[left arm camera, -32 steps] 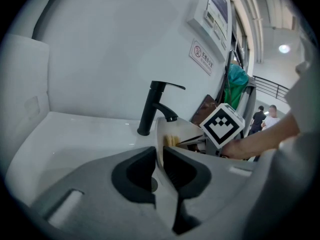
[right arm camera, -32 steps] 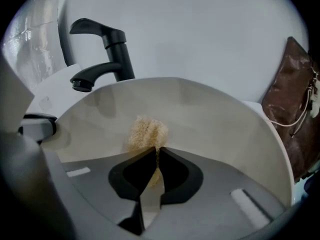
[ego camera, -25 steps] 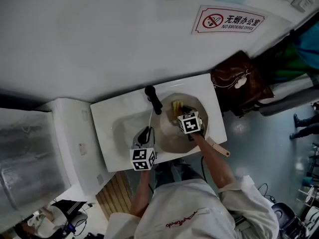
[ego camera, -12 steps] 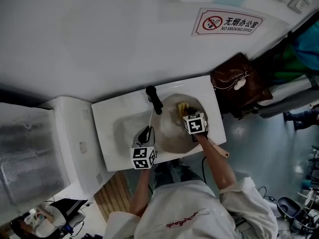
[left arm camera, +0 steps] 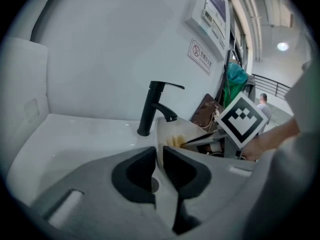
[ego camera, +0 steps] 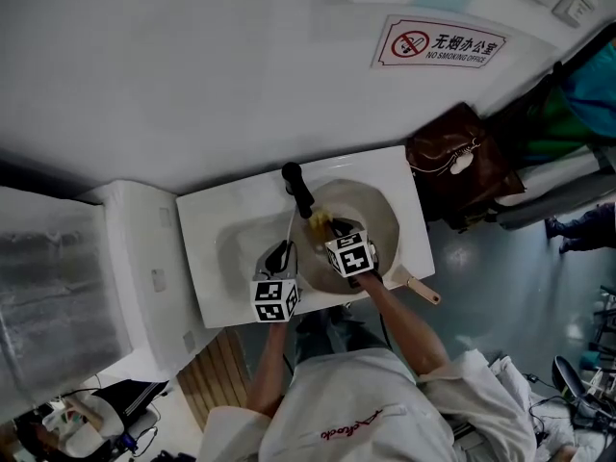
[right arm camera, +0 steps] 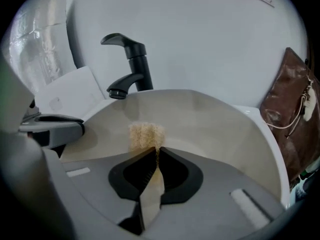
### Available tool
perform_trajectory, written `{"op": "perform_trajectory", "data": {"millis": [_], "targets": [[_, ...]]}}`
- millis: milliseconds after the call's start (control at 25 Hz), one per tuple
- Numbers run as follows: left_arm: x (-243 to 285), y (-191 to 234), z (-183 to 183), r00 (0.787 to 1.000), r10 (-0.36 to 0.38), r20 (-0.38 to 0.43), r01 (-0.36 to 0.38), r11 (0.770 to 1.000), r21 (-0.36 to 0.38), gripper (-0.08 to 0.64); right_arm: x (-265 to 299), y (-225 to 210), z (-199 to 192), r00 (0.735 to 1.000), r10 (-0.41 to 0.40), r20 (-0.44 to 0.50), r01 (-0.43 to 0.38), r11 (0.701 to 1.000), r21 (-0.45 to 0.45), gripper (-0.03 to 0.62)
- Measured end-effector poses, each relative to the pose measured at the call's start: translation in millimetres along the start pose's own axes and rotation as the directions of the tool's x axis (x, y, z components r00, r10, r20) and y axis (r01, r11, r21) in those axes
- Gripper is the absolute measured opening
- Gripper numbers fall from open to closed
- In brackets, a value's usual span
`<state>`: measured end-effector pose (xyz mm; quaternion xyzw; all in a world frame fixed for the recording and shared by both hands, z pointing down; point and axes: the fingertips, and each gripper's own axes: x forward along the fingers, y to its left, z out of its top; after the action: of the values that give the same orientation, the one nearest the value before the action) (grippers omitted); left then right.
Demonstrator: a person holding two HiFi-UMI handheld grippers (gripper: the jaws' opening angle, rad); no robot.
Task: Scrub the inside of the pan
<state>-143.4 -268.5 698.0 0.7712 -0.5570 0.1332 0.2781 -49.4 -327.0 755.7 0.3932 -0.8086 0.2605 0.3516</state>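
A cream pan [ego camera: 373, 212] stands tilted in the white sink [ego camera: 223, 221], its handle [ego camera: 422, 290] pointing to the near right. My left gripper [ego camera: 282, 256] is shut on the pan's left rim [left arm camera: 159, 143], which shows edge-on between its jaws. Inside the pan, my right gripper [ego camera: 330, 229] is shut on a yellow sponge [ego camera: 319, 221]. The sponge [right arm camera: 145, 135] is pressed against the pan's inner wall [right arm camera: 215, 126], just beyond the right gripper [right arm camera: 156, 154], on the side nearest the faucet. The left gripper [left arm camera: 159, 156] sees the sponge [left arm camera: 175, 141] past the rim.
A black faucet [ego camera: 296, 191] rises at the back of the sink, close to the pan's left edge. A brown bag [ego camera: 462, 157] rests against the wall to the right. A white cabinet [ego camera: 135, 268] stands to the left of the sink. A no-smoking sign [ego camera: 441, 41] hangs above.
My right gripper has swept the sponge leftward across the inside of the pan, from its right part toward the faucet side. The left gripper has kept its hold on the rim.
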Motion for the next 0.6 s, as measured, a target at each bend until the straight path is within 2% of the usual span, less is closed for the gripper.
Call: {"op": "perform_trajectory", "data": {"millis": [240,600], "targets": [[-0.6,0.2,-0.7,1.0,0.001,0.002,-0.001,1.0,-0.002,0.049,3.9,28.3,-4.3,0.999,0.05,-0.013,-0.05,0.999,-0.009,0.026],[-0.6,0.3,-0.5,1.0,0.003,-0.004,-0.003,1.0,0.0,0.049,20.7,42.0,-19.7,0.995,0.074,-0.065,-0.075,0.997,-0.021,0.026]]}}
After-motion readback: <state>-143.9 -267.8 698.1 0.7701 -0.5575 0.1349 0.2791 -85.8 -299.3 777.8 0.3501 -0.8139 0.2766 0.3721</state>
